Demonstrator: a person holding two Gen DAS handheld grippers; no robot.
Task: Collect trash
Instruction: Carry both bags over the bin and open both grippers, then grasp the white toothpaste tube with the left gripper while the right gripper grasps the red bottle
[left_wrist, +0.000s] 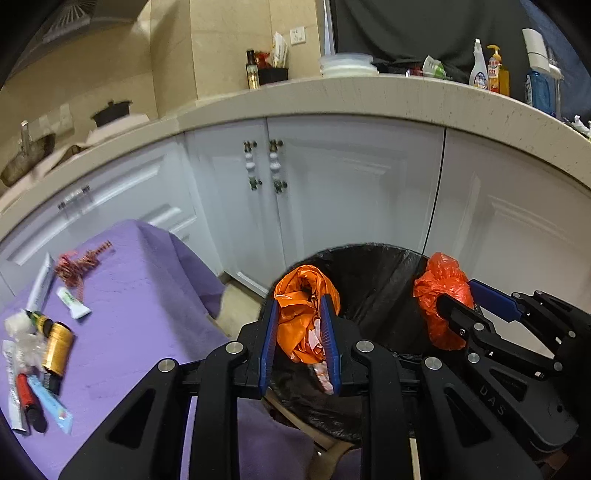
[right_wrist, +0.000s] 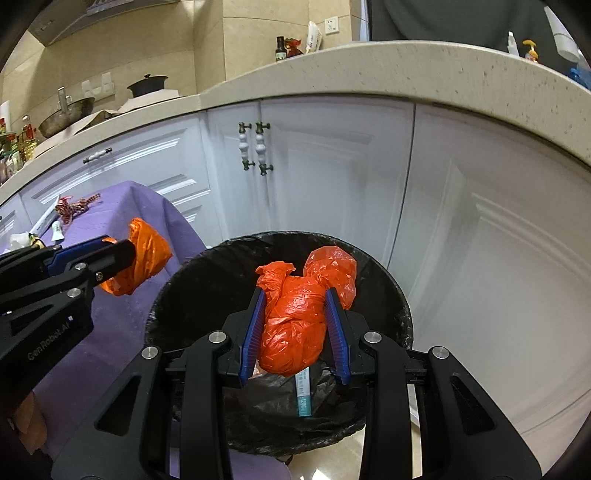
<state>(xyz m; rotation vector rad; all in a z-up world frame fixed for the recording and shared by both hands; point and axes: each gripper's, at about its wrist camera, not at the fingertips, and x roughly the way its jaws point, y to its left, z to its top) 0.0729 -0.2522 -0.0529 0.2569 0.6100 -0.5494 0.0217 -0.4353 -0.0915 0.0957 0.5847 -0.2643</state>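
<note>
The left gripper (left_wrist: 299, 306) clamps a crumpled orange bag (left_wrist: 304, 295) above the near-left rim of the bin (left_wrist: 369, 266), which is lined in black plastic. The right gripper (right_wrist: 295, 295) pinches a redder, wadded bag (right_wrist: 295, 317) over the bin's open mouth. Both bags are thin, shiny, creased film. Left of the bin, tubes (left_wrist: 42, 280) and a gold can (left_wrist: 57, 349) lie on the purple cloth (left_wrist: 140, 332)

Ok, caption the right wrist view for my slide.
Right tool grips a red-orange bag over the black-lined bin.
</note>
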